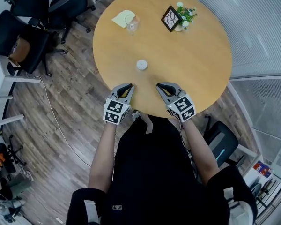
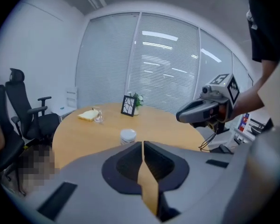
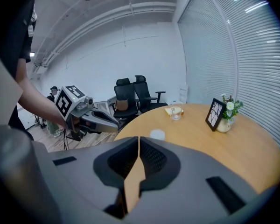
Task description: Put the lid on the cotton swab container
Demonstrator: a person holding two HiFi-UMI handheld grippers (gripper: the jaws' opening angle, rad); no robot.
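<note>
While the cotton swab container (image 1: 141, 65) sits on the worktop (image 1: 201, 55), my left gripper (image 1: 129, 86) and right gripper (image 1: 159, 86) have jaws pressed together.

White container (image 1: 141, 65), tan table (image 1: 196, 55), black chairs (image 1: 65, 6)

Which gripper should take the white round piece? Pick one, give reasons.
Left, narrowly: the left gripper sits slightly nearer the white round piece, nearly straight ahead of its shut jaws. The right gripper, also shut, is farther.
</note>
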